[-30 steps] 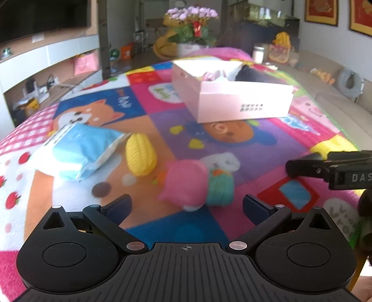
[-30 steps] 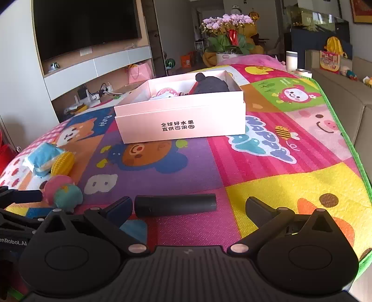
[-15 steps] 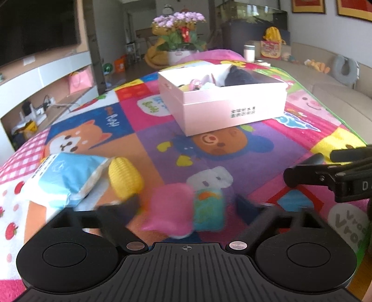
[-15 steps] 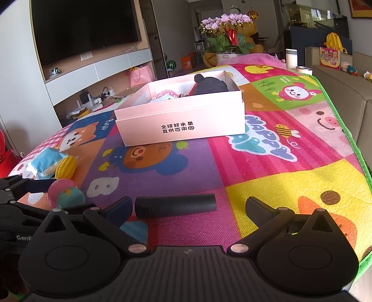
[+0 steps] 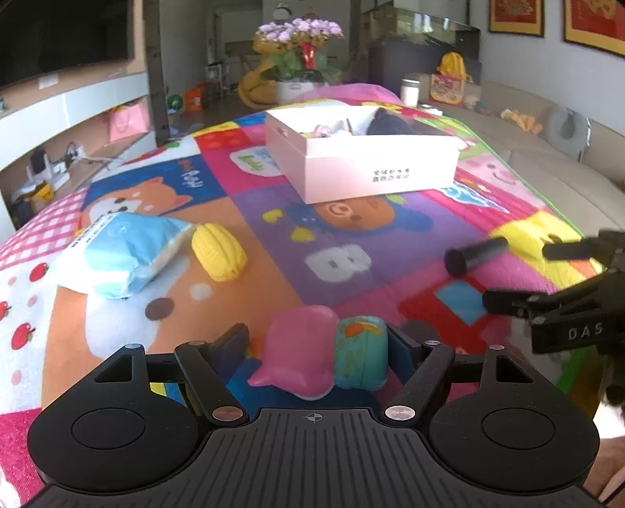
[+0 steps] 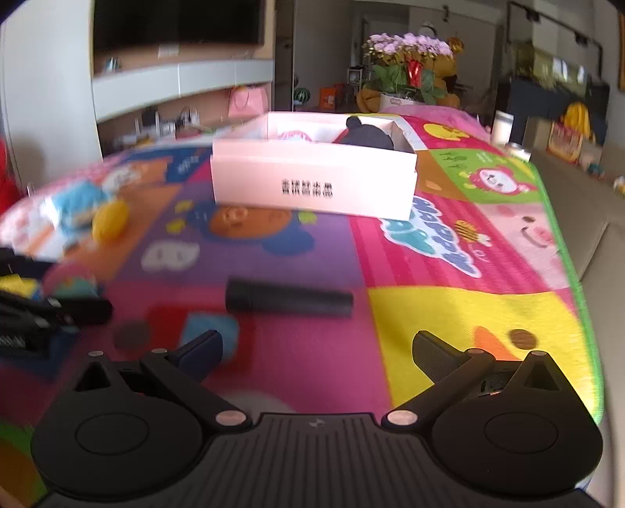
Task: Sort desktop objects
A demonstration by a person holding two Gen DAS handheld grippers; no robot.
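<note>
Closure of the left gripper (image 5: 318, 346) on the pink-and-teal toy (image 5: 320, 357) is new; a second earlier its jaws stood wide and the toy lay ahead on the play mat (image 5: 273, 219). The right gripper (image 6: 316, 347) is held apart, empty, short of the black cylinder (image 6: 289, 301). The pink box (image 6: 312, 183) interior is shown more fully by the right view.

Mat (image 5: 273, 242): the bright cartoon play mat you work on covers the whole surface.
Flowers (image 6: 406, 58): purple blooms in a white pot, beyond the mat's far end.
TV (image 6: 175, 23): dark screen on the wall to your left, above white shelving (image 5: 70, 105).
Sofa (image 5: 554, 172): beige, along your right.
Pictures (image 5: 515, 15): red, framed, on the right wall.
</note>
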